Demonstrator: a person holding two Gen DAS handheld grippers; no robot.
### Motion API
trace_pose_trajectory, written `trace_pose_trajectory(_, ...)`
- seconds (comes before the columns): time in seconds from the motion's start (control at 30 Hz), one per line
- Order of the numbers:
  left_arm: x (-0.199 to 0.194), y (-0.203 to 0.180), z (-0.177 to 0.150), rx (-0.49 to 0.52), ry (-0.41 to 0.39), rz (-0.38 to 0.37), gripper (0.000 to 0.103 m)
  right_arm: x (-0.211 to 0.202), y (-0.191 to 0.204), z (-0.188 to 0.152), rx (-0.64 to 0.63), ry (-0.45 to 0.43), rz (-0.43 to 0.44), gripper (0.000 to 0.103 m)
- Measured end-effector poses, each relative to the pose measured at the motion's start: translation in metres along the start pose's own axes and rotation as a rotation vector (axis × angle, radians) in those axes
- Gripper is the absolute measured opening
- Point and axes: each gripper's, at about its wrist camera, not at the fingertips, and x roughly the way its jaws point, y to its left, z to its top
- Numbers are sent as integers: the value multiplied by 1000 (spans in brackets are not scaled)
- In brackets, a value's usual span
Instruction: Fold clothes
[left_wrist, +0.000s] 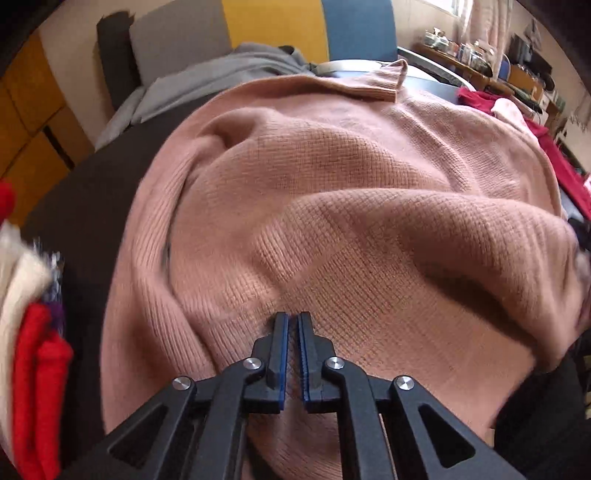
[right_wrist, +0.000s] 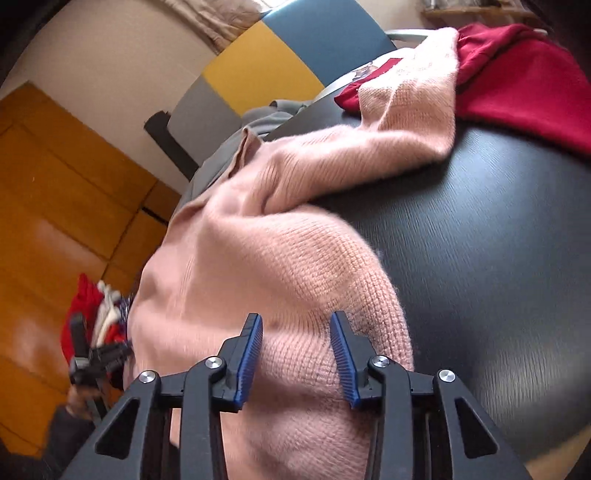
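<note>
A pink knitted sweater (left_wrist: 332, 206) lies rumpled across the dark surface (right_wrist: 498, 240), its body bunched in thick ridges and one sleeve (right_wrist: 388, 122) stretched toward the far edge, where the cuff overlaps a dark red garment (right_wrist: 524, 74). The ribbed collar (left_wrist: 384, 79) sticks up at the far side of the sweater, beside a grey garment (left_wrist: 207, 81) draped at that edge.

The left hand-held gripper (left_wrist: 293, 321) is pinched nearly shut on a fold of the sweater's near hem, knit showing in the thin slit between its blue pads. The right hand-held gripper (right_wrist: 297, 321) stands at a middling width astride a rounded hump of the sweater close to the near edge; whether its pads press the knit I cannot tell.

A heap of red and white clothes (left_wrist: 33, 332) sits off the surface's left side. Yellow, grey and blue panels (left_wrist: 273, 29) back the far wall.
</note>
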Motion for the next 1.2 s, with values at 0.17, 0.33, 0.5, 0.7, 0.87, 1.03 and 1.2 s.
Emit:
trace_pose_trajectory(0.17, -18, 6, -40, 75, 62, -46, 5, 17, 61, 0, -36, 51, -38, 40)
trace_pose_trajectory(0.33, -45, 33, -50, -30, -3, -109, 6, 15, 83, 15, -71, 112, -91, 54)
trace_pose_trajectory(0.5, -76, 41, -9, -103, -209, -279, 14, 11, 135, 46, -185, 24, -38, 56)
trace_pose_trajectory(0.7, -42, -12, 100, -7, -252, -362, 16, 63, 227, 84, -271, -73, -26, 62)
trace_pose_trajectory(0.87, 24, -32, 167, -145, -153, -568, 16, 119, 250, 115, -230, -85, -7, 65)
trace_pose_trajectory(1.03, 93, -35, 204, -305, -77, -696, 17, 163, 234, 172, -171, -68, -75, 65)
trace_pose_trajectory(1.2, 136, -10, 219, -411, -91, -729, 16, 224, 202, 213, -185, 128, -169, 65)
